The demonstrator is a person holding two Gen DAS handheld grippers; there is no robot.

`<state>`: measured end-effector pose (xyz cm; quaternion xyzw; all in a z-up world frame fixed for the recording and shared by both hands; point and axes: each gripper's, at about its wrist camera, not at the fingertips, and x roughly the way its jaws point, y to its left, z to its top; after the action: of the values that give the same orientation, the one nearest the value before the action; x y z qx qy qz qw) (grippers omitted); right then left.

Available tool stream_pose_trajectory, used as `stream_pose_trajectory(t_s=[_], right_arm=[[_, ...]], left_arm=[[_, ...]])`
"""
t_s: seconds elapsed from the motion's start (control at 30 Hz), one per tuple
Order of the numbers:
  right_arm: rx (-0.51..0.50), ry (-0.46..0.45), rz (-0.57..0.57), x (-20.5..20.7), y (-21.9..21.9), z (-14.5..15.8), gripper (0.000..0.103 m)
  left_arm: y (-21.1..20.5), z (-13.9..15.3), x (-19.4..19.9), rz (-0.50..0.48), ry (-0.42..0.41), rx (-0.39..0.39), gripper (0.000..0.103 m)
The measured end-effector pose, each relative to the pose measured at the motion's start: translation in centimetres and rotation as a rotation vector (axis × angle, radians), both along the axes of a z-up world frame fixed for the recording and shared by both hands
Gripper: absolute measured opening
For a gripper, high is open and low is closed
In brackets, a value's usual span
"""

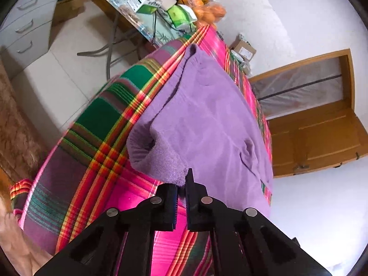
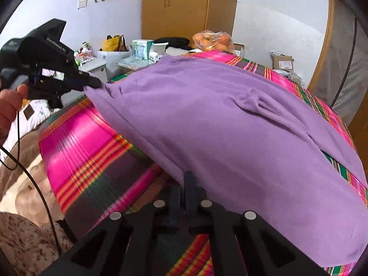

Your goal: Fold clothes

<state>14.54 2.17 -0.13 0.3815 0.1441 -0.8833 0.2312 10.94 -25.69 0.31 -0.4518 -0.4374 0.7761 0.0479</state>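
Note:
A purple sweater (image 2: 207,119) lies spread on a bed covered by a pink, green and purple plaid sheet (image 2: 87,151). My left gripper (image 1: 182,184) is shut on the sweater's near edge (image 1: 170,165), lifting it so the fleecy inside shows. In the right wrist view the left gripper (image 2: 94,84) pinches the sweater's far left corner. My right gripper (image 2: 186,179) is shut on the sweater's near hem, which is raised off the sheet. The sweater (image 1: 207,105) stretches taut between both grippers.
A cluttered table (image 1: 147,7) with boxes and a bag of oranges (image 1: 207,7) stands beyond the bed. A grey drawer unit (image 1: 27,27) is on the left, a wooden wardrobe (image 2: 184,7) and cardboard box (image 2: 283,62) behind. A cable (image 2: 34,179) hangs at left.

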Motion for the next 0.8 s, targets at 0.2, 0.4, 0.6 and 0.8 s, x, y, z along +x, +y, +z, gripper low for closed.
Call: stream_pose_trajectory(t_s=[0.2, 0.4, 0.6, 0.8], right_arm=[[-0.082, 0.035, 0.057, 0.9, -0.5, 3.0, 0.003], [-0.072, -0.067, 0.074, 0.7, -0.1, 0.6, 0.003], [-0.096, -0.126, 0.098, 0.7, 0.2, 0.3, 0.011], [-0.096, -0.153, 0.14, 0.8, 1.4, 1.5, 0.012]], left_arm=[[-1.2, 0.8, 0.7, 0.041, 0.015, -0.033, 0.005], [-0.2, -1.2, 1.2, 0.004, -0.061, -0.055, 0.005], [-0.5, -1.4, 1.5, 0.012, -0.084, -0.068, 0.006], [-1.0, -0.6, 2.0, 0.015, -0.096, -0.119, 0.017]])
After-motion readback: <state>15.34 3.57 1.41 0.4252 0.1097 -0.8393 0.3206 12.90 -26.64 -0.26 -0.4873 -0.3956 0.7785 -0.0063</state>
